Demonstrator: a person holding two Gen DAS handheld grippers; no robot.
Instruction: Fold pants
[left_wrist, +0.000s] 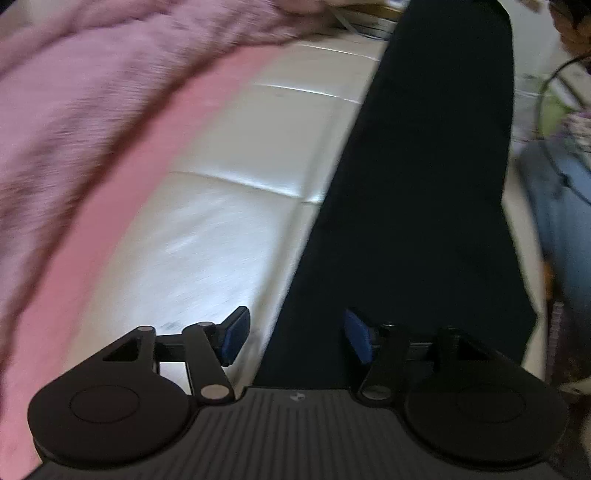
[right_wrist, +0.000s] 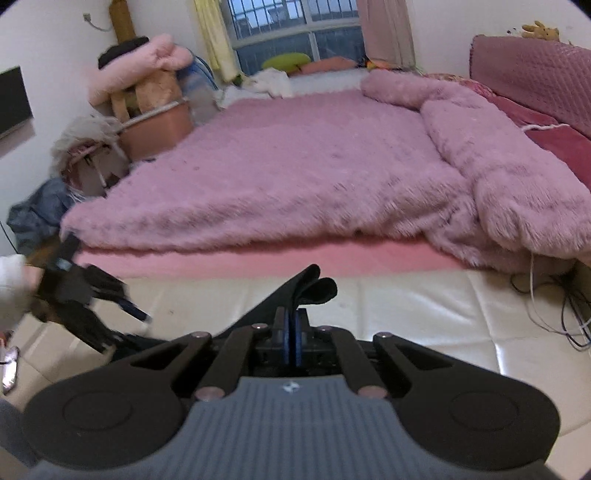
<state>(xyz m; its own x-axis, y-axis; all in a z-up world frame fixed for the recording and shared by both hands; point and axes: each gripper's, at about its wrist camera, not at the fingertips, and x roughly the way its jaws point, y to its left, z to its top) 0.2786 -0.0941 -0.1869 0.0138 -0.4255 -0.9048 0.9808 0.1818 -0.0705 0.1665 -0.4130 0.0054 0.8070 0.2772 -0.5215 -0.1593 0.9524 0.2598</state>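
Pants (left_wrist: 424, 206): dark, one long strip of cloth running away from the left wrist camera, over a white padded bench (left_wrist: 229, 206) at the foot of the bed. In the right wrist view a folded edge of the same pants (right_wrist: 306, 291) stands up out of the right tongs, with more dark cloth trailing down and to the left.

Right tongs (right_wrist: 291, 343): pressed together, pinching the pants edge between the blue pads.

Left tongs (left_wrist: 291, 339): spread wide, nothing between the pads; the right pad sits over the dark cloth, the left pad over the white bench. Whether either pad touches the cloth cannot be told. From the right wrist view the left tongs (right_wrist: 110, 295) appear blurred at the far left, near the trailing cloth.

Progress, as a judgement: early. The pants look gathered lengthwise and are held at one end only; no flat, finished fold lies on the bench or bed. Left to do: a second grip by the left tongs, laying the pants flat, then folding them over.

Surroundings: pink fleece blanket (right_wrist: 314, 166) over the bed, pink sheet (right_wrist: 258, 258) at its near edge, window (right_wrist: 295, 29) beyond, clutter of bags and clothes (right_wrist: 110, 110) at the left wall.
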